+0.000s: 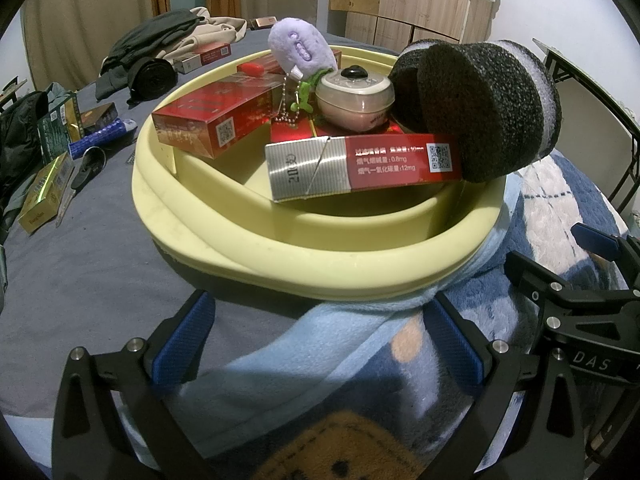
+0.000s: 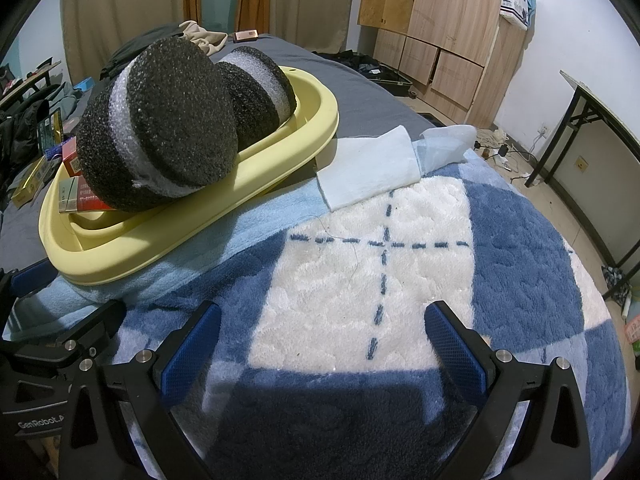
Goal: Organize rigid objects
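Observation:
A pale yellow basin (image 1: 280,252) (image 2: 256,160) sits on the bed. It holds red boxes (image 1: 208,120), a silver-and-red box (image 1: 360,166), a purple plush charm (image 1: 300,48), a pink round case (image 1: 354,98) and two black foam discs (image 1: 492,108) (image 2: 160,124). My left gripper (image 1: 320,340) is open and empty just in front of the basin's near rim. My right gripper (image 2: 320,344) is open and empty over the blue-and-white blanket (image 2: 380,264), right of the basin.
Left of the basin on the grey sheet lie a gold box (image 1: 44,192), scissors (image 1: 80,176), a blue tube (image 1: 100,138), a green box (image 1: 60,124) and dark clothes (image 1: 152,52). A white cloth (image 2: 372,168) lies by the basin. Wardrobes (image 2: 440,32) and a desk (image 2: 600,128) stand to the right.

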A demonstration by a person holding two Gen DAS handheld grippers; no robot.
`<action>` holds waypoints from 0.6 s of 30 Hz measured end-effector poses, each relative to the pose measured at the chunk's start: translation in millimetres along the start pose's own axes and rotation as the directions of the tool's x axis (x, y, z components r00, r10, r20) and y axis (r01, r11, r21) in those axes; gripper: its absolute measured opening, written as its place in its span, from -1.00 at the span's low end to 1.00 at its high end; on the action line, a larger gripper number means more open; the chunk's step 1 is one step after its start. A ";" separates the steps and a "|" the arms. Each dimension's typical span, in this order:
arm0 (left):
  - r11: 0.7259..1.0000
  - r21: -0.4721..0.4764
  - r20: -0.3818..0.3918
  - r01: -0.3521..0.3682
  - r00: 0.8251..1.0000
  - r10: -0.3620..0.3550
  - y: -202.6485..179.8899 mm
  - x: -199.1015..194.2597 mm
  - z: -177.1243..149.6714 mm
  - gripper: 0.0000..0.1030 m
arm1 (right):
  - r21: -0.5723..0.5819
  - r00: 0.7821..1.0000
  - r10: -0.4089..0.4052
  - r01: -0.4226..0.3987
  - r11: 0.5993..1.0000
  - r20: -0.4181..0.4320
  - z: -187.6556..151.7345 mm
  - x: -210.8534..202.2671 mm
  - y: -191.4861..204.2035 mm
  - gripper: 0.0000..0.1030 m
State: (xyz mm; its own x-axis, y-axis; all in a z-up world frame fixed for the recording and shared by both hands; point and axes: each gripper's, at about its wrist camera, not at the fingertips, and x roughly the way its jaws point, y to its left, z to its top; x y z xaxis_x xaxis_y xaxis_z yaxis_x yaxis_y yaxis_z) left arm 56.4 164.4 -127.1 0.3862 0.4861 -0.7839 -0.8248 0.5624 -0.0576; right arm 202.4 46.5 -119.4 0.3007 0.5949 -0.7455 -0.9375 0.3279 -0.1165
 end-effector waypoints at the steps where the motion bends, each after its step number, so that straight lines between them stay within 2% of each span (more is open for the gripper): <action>1: 1.000 0.000 0.000 0.000 1.000 0.000 0.0 -0.1 -0.1 1.00 | 0.000 1.000 0.000 0.000 1.000 0.000 0.0 0.0 0.1 0.99; 18: 1.000 0.000 0.000 0.000 1.000 0.000 0.0 0.0 0.1 1.00 | 0.000 1.000 0.000 0.000 1.000 0.000 0.3 0.0 0.0 0.99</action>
State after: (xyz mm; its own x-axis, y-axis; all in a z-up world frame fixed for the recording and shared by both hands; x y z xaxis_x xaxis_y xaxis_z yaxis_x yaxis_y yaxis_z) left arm 56.5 164.4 -127.0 0.3862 0.4861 -0.7839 -0.8248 0.5624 -0.0576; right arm 202.5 46.7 -119.2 0.3007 0.5947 -0.7456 -0.9375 0.3280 -0.1164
